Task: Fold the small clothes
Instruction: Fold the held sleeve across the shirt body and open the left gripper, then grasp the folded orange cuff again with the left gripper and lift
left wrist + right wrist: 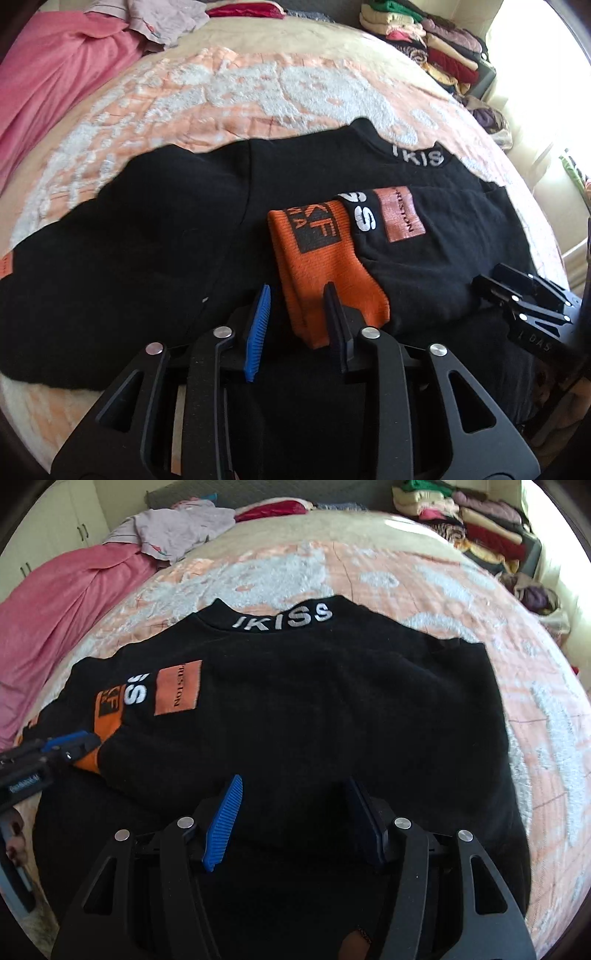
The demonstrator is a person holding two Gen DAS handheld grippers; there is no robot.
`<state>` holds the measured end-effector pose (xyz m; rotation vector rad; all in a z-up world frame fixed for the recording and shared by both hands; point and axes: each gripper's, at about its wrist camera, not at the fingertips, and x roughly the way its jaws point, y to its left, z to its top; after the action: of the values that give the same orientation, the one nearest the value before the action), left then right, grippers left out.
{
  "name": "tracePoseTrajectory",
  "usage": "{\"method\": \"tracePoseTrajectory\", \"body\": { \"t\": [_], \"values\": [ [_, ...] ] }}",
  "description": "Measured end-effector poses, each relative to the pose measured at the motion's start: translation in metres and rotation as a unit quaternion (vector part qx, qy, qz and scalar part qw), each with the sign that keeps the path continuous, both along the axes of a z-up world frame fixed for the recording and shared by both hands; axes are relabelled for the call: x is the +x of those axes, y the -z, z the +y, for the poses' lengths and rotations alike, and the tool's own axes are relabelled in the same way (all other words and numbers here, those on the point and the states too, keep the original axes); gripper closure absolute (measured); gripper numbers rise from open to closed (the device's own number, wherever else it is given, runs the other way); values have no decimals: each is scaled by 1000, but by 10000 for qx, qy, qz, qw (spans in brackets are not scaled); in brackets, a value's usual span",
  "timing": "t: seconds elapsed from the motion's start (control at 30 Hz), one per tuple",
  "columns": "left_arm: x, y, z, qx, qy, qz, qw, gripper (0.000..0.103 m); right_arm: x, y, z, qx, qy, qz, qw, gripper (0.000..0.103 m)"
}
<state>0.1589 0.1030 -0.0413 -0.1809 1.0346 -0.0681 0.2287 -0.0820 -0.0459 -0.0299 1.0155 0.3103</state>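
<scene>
A black sweater lies flat on the bed, its collar lettered IKISS at the far side. One sleeve is folded in across the body, ending in an orange cuff. My left gripper stands over that cuff, jaws a little apart. The cuff's end lies between the fingers against the dark pad, and the blue pad stands clear of it. My right gripper is open above the sweater's lower middle with nothing in it. It shows at the right edge of the left wrist view.
The bed carries a peach and white bedspread. A pink blanket and a lilac garment lie at its far left. Stacks of folded clothes stand at the far right, by a bright window.
</scene>
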Motion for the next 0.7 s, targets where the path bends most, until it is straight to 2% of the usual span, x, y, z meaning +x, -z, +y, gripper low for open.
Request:
{"method": "tracePoseTrajectory", "body": {
  "t": [0.17, 0.23, 0.27, 0.3, 0.33, 0.37, 0.7],
  "values": [
    [-24, -25, 14, -124, -219, -343, 9991, 60, -24, -33, -1, 438, 15, -346, 9984, 33],
    [-34, -35, 19, -132, -332, -463, 9983, 59, -34, -45, 0, 594, -10, -442, 9973, 26],
    [-37, -38, 22, -138, -372, -503, 9979, 54, -37, -50, 2, 651, -32, -490, 9967, 23],
    [-41, -42, 25, -143, -405, -537, 9976, 48, -41, -57, 5, 674, -39, -549, 9962, 15],
    [-45, -45, 27, -138, -448, -573, 9973, 34, -44, -61, 7, 678, -41, -608, 9958, 11],
    [-50, -49, 31, -114, -488, -633, 9967, 32, -47, -66, 9, 693, -61, -670, 9953, 11],
    [-82, -72, 63, 16, -716, -949, 9929, 30, -70, -98, 51, 706, -396, -962, 9921, 8]
  ]
}}
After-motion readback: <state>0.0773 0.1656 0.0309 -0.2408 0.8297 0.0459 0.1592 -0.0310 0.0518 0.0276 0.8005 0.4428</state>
